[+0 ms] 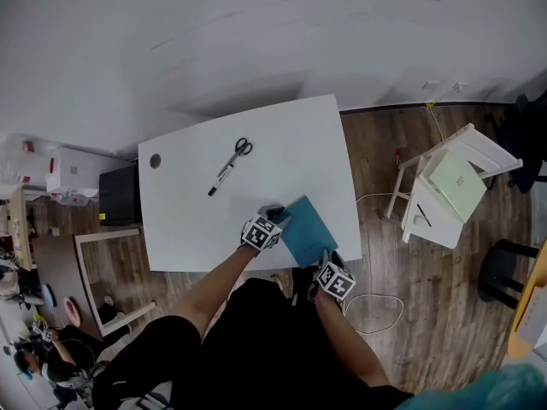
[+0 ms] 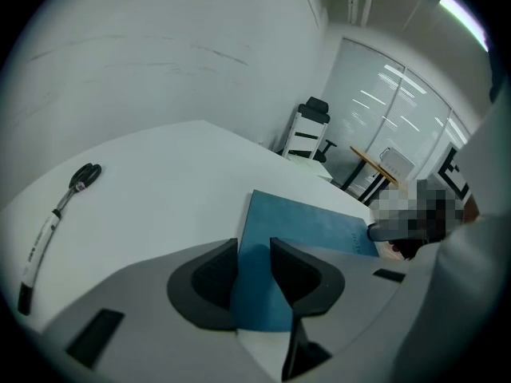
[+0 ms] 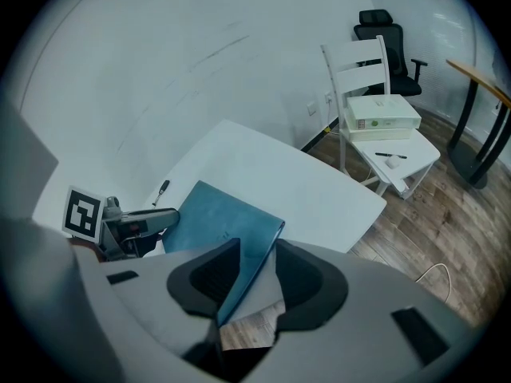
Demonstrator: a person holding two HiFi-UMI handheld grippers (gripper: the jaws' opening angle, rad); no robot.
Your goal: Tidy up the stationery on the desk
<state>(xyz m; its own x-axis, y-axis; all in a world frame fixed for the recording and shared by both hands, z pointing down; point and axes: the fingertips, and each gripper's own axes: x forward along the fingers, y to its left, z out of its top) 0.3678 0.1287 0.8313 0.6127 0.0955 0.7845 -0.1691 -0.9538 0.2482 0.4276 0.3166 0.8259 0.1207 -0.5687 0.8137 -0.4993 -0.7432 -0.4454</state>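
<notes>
Below a big white wall (image 1: pixel 256 41) and over a brown wood floor (image 1: pixel 427 297) stands a white surface (image 1: pixel 282 135). It is the biggest thing near the person, who leans over its near edge with both arms out.

To the right of the surface, well apart from it, is a white chair (image 1: pixel 408 196). A pale green box (image 1: pixel 455 184) lies on the chair, and a dark pen-like thing, too small to tell for sure, lies next to the box. To the left of the surface sits a black box (image 1: pixel 120 195) on the floor.

A blue book (image 1: pixel 306 229) lies on the near right corner of the surface, turned a bit sideways.

The left gripper (image 2: pixel 254 254) is at the near left corner of the book. Its jaws stand apart, with the blue cover filling the gap between them, and they do not seem to squeeze it.

The right gripper (image 3: pixel 257 250) is at the near right corner of the book, by the edge of the surface. Its jaws are apart too. The thin edge of the book runs between them, close to the left jaw, and there is a gap before the right jaw.

Farther back in the middle of the surface lie black scissors (image 1: pixel 242 148) and a white pen (image 1: pixel 220 179) with a black cap. They lie end to end in one slanted line, well apart from the book.
</notes>
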